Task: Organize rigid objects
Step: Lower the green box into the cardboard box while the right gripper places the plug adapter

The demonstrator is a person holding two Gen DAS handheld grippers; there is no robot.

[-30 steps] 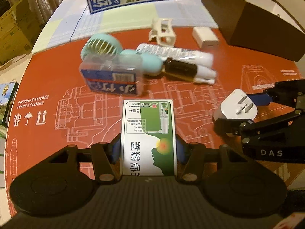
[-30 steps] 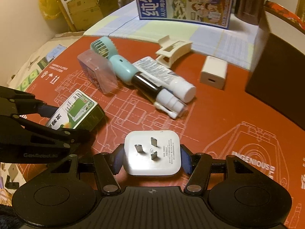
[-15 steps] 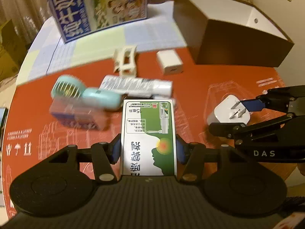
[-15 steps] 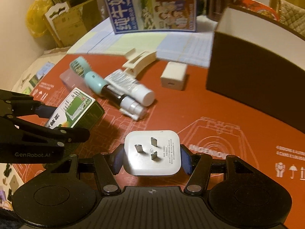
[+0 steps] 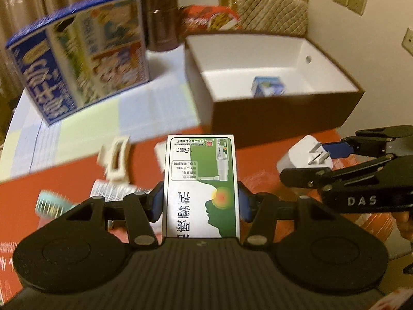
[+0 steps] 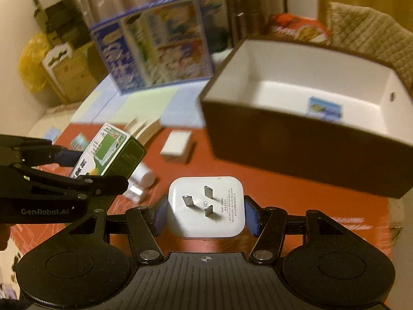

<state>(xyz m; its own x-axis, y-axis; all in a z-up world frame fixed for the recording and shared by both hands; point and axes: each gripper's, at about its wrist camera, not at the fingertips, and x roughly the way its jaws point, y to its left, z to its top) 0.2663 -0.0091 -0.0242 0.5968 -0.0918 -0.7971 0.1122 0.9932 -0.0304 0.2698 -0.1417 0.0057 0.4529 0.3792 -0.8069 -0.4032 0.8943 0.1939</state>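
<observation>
A large brown cardboard box with a white inside (image 5: pixel 284 113) stands at the far right of the red printed table mat (image 6: pixel 271 180), and a small blue-and-white carton (image 5: pixel 268 86) lies on its floor near the front wall. To its left, farther back, a big blue milk carton with printed pictures (image 5: pixel 82 69) stands on a pale checked cloth (image 5: pixel 103 118), with a dark brown cylindrical container (image 5: pixel 162 23) behind it. On the mat between the grippers and the box lie a cream plastic hair claw clip (image 5: pixel 116 157), a small white square charger block (image 6: pixel 176 146), a white squeeze tube (image 6: pixel 143 175) and a blurred mint-green handheld fan (image 5: pixel 49 204); these are near and left of the box, not directly in front of its open top. The left gripper (image 5: pixel 201 204) is closed on a green-and-white rectangular medicine box (image 5: pixel 201 186), its blue pads pressed against the two long sides, the box held clear above the mat and pointing toward the brown box. The right gripper (image 6: pixel 206 215), just beside it on the right, is clamped on a white square three-pin plug adapter (image 6: pixel 206 206), pads against its left and right sides, prongs facing up, also held off the mat just short of the brown box's near wall.
</observation>
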